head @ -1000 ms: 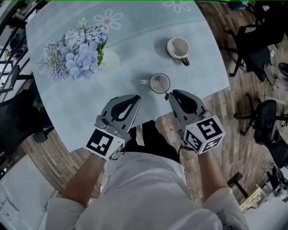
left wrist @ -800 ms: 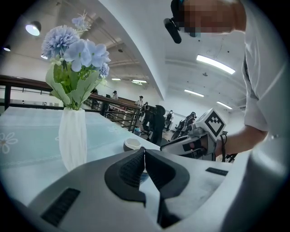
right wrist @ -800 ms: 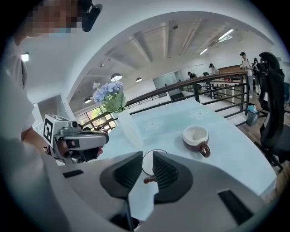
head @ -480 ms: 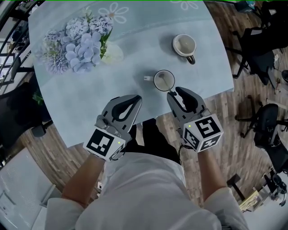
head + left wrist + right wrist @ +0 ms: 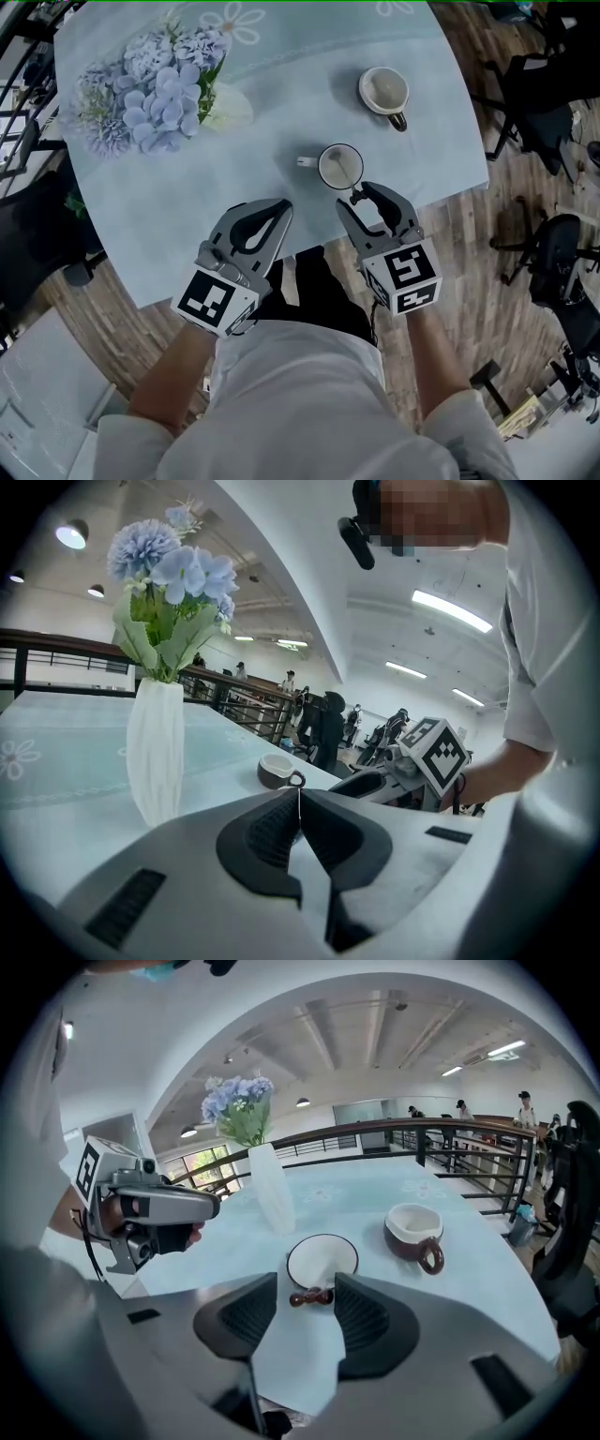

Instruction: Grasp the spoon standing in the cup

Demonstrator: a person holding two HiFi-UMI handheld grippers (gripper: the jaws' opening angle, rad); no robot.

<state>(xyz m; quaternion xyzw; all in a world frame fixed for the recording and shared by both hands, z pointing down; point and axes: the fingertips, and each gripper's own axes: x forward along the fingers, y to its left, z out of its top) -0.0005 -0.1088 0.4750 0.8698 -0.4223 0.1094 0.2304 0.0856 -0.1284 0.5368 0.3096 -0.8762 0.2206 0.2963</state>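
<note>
The right tool (image 5: 307, 1287) has just been opening. Its jaws stand wide apart, and the brown handle tip of the spoon (image 5: 310, 1297) lies between them, ungripped. The spoon leans in the black-rimmed cup (image 5: 322, 1258) on the surface (image 5: 375, 1190). The left tool (image 5: 299, 810) is clenched and empty.

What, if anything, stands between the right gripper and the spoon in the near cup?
Nothing visible does. The jaws of the right gripper have just been opening and stand apart, with the brown handle end of the spoon in the gap, untouched. The other cup and the vase stand farther back.
</note>
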